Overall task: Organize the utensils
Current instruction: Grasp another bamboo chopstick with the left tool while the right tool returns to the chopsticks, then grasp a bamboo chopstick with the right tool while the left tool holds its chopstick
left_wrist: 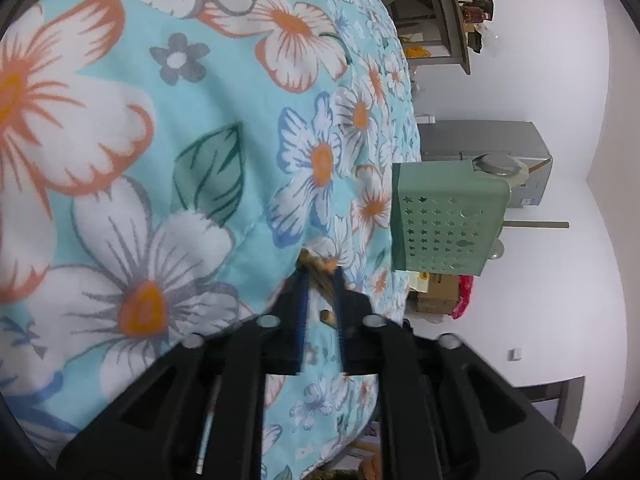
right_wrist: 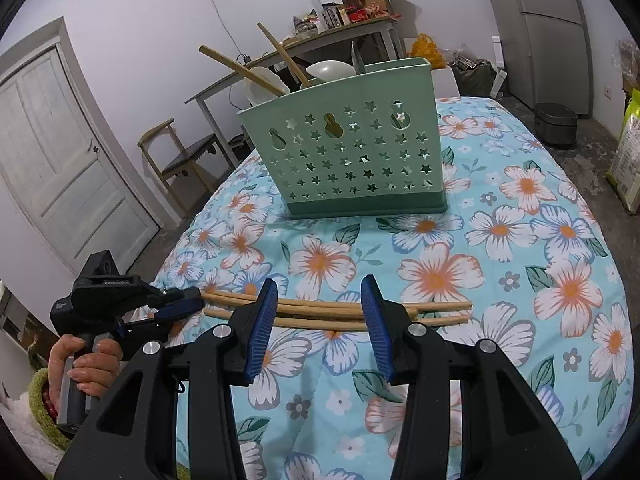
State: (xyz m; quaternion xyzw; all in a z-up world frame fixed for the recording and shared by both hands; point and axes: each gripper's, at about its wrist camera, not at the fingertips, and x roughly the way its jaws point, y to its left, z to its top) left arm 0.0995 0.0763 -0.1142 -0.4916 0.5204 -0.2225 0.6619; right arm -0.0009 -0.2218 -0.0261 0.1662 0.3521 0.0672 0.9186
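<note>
Several wooden chopsticks [right_wrist: 320, 312] lie side by side on the floral cloth in front of a green star-punched utensil holder [right_wrist: 352, 156]. The holder holds wooden utensils [right_wrist: 240, 70] and white spoons [right_wrist: 328, 68]. My right gripper [right_wrist: 322, 328] is open, its blue pads just above the chopsticks' middle. My left gripper [right_wrist: 182, 300] is at the chopsticks' left ends. In the left wrist view, my left gripper [left_wrist: 322, 276] has narrow jaws closed around the chopstick ends [left_wrist: 320, 270]. The holder [left_wrist: 444, 216] appears at the right.
The floral cloth [right_wrist: 500, 280] covers the table. A chair [right_wrist: 180, 152] and a white door [right_wrist: 60, 160] are at the left. A cluttered shelf table [right_wrist: 340, 20] stands behind the holder, a rice cooker [right_wrist: 556, 124] and bags are on the floor at the right.
</note>
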